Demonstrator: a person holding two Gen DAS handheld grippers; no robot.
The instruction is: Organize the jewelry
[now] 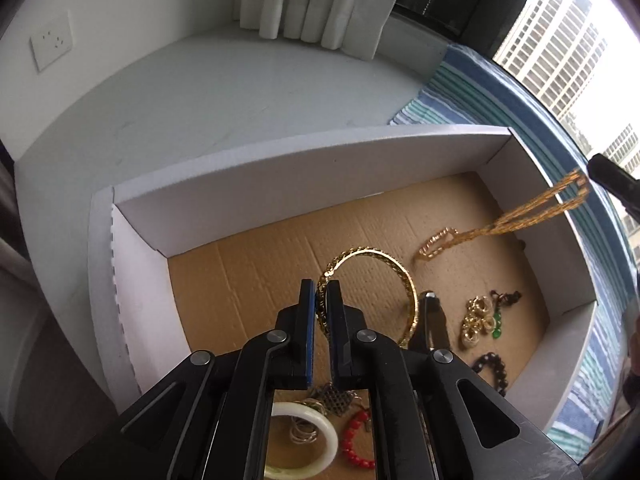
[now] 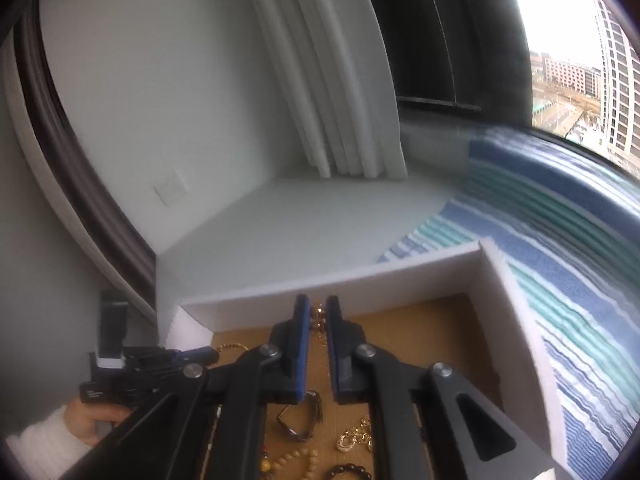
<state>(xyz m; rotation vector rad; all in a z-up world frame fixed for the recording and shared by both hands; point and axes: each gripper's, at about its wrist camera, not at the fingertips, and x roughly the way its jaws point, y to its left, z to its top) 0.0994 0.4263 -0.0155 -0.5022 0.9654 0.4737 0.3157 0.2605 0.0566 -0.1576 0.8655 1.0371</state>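
Right hand-held gripper (image 2: 318, 316) nipping a gold chain (image 2: 320, 314) (blurred) — over the white box (image 2: 500, 280), jewelry inside.

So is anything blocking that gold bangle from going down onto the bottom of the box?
Nothing visible. The left fingers hold the gold bangle over bare cardboard in the box; other jewelry lies nearer the camera and rightward.

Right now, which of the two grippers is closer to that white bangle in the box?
Left. The left gripper, clamped on a gold bangle, hangs right above the white bangle. The right gripper is off near the box's far right wall, dangling a gold chain.
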